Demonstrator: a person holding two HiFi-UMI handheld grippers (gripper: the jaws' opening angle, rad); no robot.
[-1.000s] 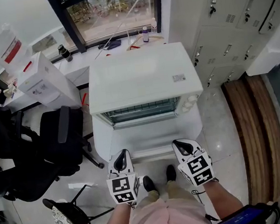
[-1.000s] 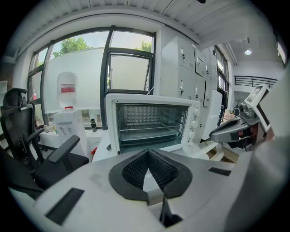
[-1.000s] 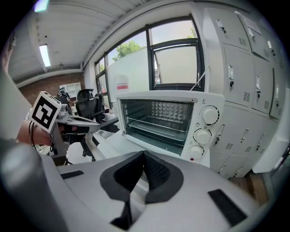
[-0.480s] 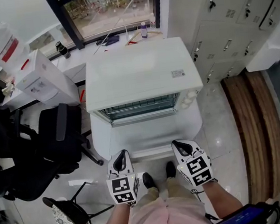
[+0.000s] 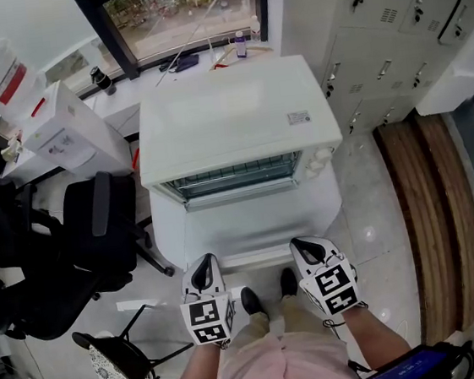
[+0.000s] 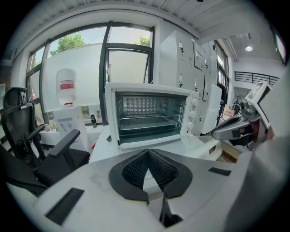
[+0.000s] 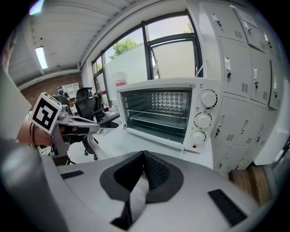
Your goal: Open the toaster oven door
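You stand facing the toaster oven, which sits on a white table below the window, well apart from both tools.

Over the last second the oven slides up and slightly left in the head view. The left gripper and right gripper keep the same spots low in the frame, just above your shoes. The view shifts; the tools do not, and neither closes on the oven.

Each gripper view shows its jaws together, the ribbed pads meeting at their tips with nothing between them.

The door appears to be shut. The wire rack shows clearly through the glass, and no view shows a panel swung down onto the table. You cannot pick out a handle from here. The three knobs stand to the right of the glass.

For the task, this means nothing is under way. The whole reach to the door lies ahead, and whichever gripper you send will likely need its jaws parted before it can take hold.
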